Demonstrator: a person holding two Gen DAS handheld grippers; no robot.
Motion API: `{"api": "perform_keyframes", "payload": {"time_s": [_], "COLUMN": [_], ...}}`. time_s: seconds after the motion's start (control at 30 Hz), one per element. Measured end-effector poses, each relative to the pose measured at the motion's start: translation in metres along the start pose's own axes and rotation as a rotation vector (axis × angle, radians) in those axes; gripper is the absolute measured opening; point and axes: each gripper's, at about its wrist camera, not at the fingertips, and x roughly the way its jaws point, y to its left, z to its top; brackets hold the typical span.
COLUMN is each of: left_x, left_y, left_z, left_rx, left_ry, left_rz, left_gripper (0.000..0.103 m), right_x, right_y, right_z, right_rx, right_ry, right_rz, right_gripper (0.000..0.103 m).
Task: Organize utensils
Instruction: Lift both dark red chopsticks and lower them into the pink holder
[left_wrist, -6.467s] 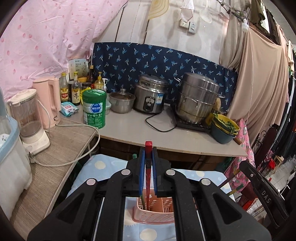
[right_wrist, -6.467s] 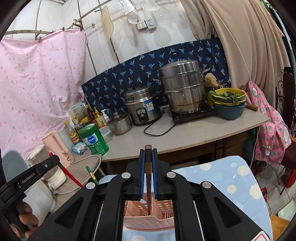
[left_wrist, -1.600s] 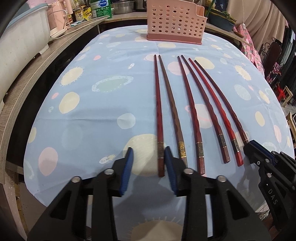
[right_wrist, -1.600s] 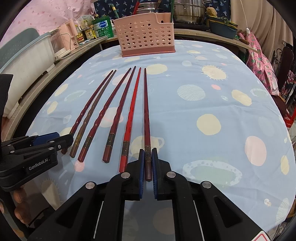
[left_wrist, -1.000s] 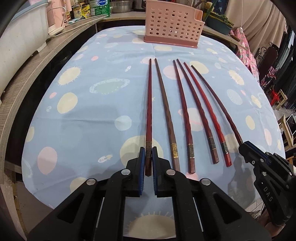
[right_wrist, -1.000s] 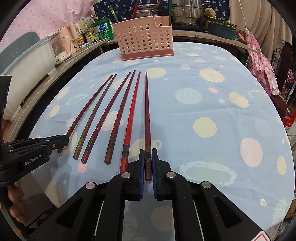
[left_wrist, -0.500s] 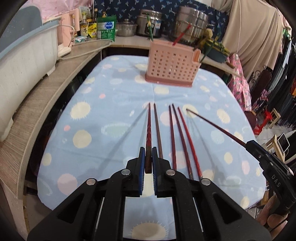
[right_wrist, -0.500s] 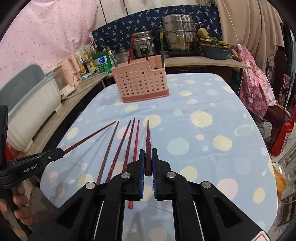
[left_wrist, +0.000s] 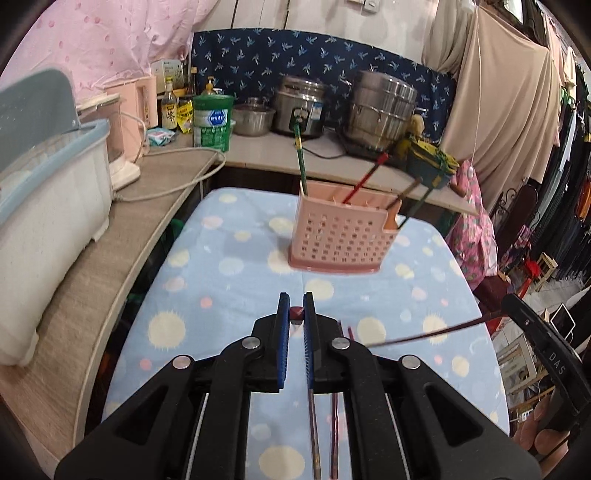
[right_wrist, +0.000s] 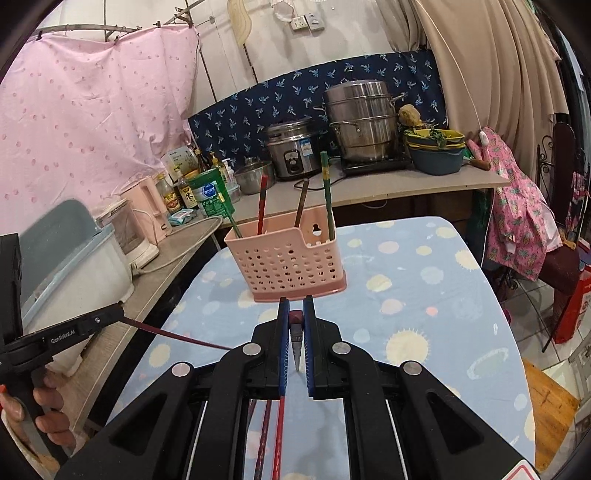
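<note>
Four chopsticks stand in pink caddy (right_wrist: 291, 258). Left gripper (left_wrist: 296, 325) and right gripper (right_wrist: 295, 325) each clamp one chopstick. Several remain on tablecloth (right_wrist: 424, 295).

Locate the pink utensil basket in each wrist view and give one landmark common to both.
Left wrist view: pink utensil basket right of centre, beyond the hand-held gripper.
Right wrist view: basket at centre, just left of the middle.
Shared landmark: the steel steamer pot on the counter behind.
</note>
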Motion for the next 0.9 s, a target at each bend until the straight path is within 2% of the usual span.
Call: {"api": "perform_keyframes", "payload": {"time_s": [0.17,0.37,0.5,0.63,0.9], "left_x": [0.01,0.012,0.001,-0.005,0.009], "left_y": [-0.001,-0.002,-0.009,-0.019,-0.027], "left_z": [0.035,0.078,0.112,0.146,0.2], "left_rx": [-0.003,-0.012,-0.013,-0.008,-0.041], "left_ry": [-0.038,-0.081,-0.151,-0.233,-0.311], "left_rz": [0.012,-0.021,-0.044,-0.035,-0.04], "left_gripper": [0.007,0.007,0.007,0.007,0.007], "right_x": [0.009,0.015,0.016,0.021,0.054], "right_y": [0.004,0.005,0.008,0.014,0.016], "right_z": [0.028,0.071,0.11,0.148,0.204], "right_rx": [-0.005,0.018,0.045,0.048,0.059], "right_ry": [-0.044,-0.112,-0.179,-0.246,-0.3], "right_rz": [0.007,0.047,0.092,0.1,0.079], "right_gripper": [0.007,0.007,0.007,0.007,0.007]}}
